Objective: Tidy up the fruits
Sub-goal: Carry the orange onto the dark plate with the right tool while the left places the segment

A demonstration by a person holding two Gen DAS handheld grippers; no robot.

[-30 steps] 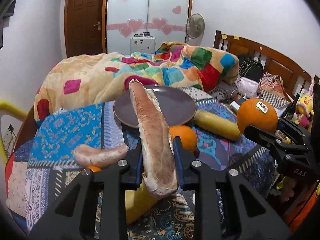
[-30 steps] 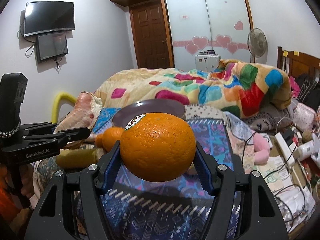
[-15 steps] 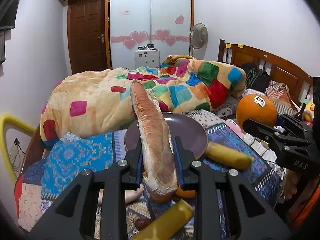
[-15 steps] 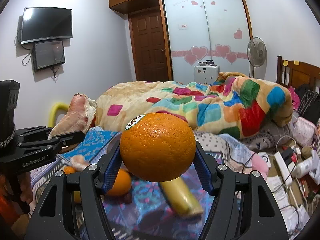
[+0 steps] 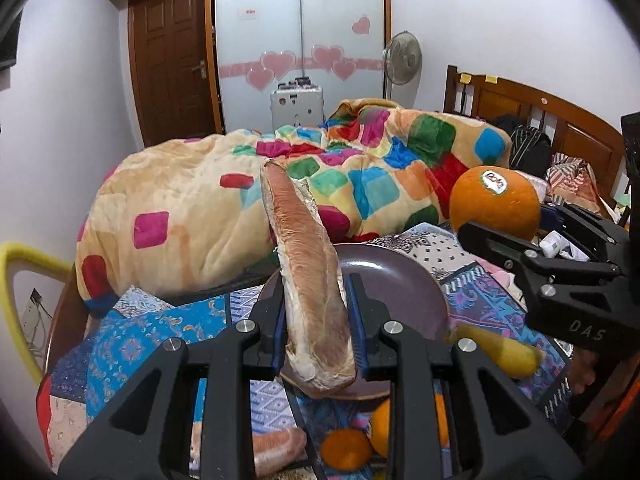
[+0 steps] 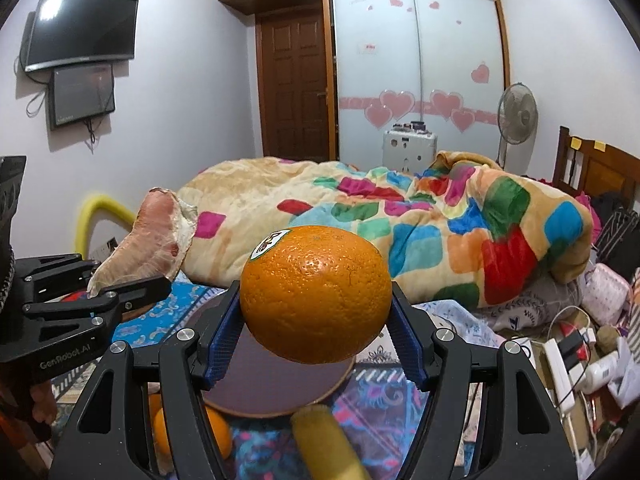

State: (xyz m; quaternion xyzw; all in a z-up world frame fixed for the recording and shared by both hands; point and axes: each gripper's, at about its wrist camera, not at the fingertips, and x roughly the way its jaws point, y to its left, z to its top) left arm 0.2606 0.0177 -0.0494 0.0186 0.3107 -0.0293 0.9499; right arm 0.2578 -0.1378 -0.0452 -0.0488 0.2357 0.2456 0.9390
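Note:
My left gripper is shut on a long pink pomelo wedge, held above the near rim of a dark purple plate. My right gripper is shut on a large orange with a sticker, held above the same plate. The orange and right gripper show at the right of the left wrist view. The wedge shows at the left of the right wrist view. Two smaller oranges and another pomelo wedge lie on the patterned cloth below.
A yellow-green fruit lies beside the plate, also seen in the right wrist view. A colourful quilt is piled behind the plate. A wooden headboard, clutter and cables lie to the right.
Both grippers have risen and moved forward toward the plate with their fruit still held. The loose fruits have dropped lower in both views.

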